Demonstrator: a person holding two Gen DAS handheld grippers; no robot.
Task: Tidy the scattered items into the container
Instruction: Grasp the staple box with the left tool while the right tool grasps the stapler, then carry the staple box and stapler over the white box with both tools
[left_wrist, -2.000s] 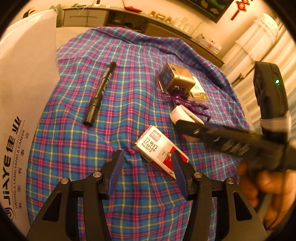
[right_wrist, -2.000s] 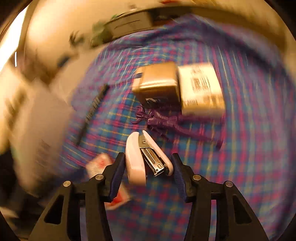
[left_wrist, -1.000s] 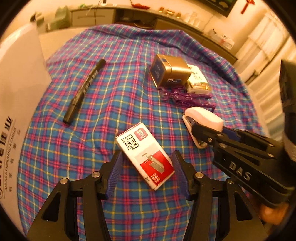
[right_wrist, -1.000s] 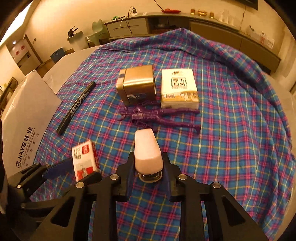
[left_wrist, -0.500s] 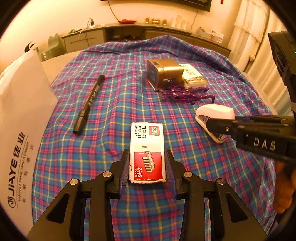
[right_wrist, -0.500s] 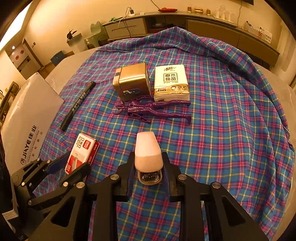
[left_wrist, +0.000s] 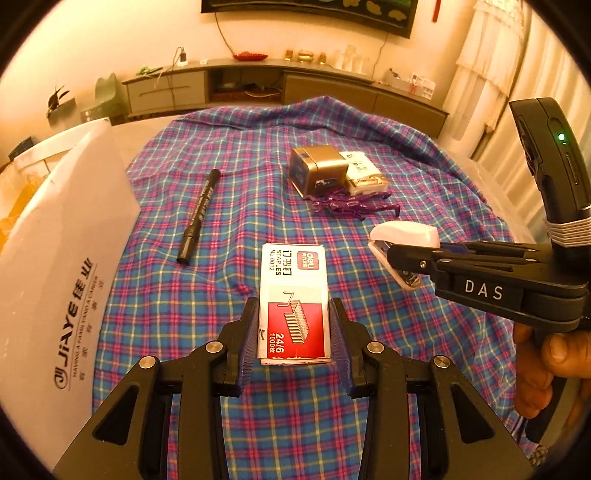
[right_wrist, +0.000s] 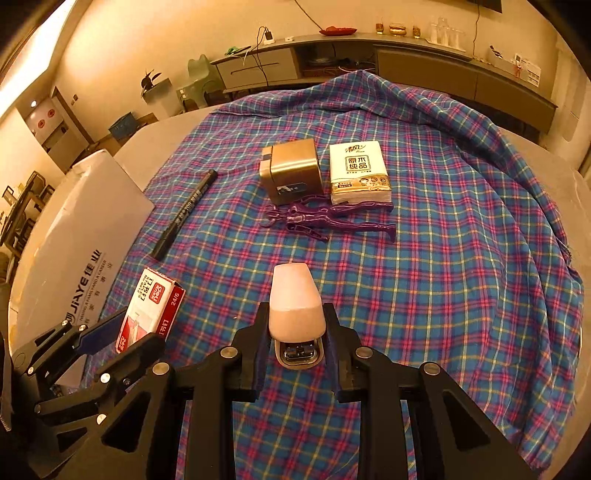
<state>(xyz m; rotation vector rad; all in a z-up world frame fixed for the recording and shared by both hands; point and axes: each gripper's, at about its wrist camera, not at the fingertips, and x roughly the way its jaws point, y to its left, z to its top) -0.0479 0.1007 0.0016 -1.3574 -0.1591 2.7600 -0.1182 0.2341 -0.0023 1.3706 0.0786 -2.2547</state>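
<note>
Red-white staple box (left_wrist: 293, 302) now clamped, lifted in left claw (left_wrist: 293, 332); right claw (right_wrist: 297, 339) keeps stapler (right_wrist: 296, 308).

1. Staples box (left_wrist: 293, 301): red and white, near centre, pinched at both sides.
2. White stapler (right_wrist: 296, 309): held just right of it.
3. Black marker (left_wrist: 198, 216): lying far left.
4. Gold tin (right_wrist: 290, 175), tissue pack (right_wrist: 359, 172), purple figure (right_wrist: 327, 218): clustered at the far side.
5. White box flap (left_wrist: 62, 236): left edge.
</note>
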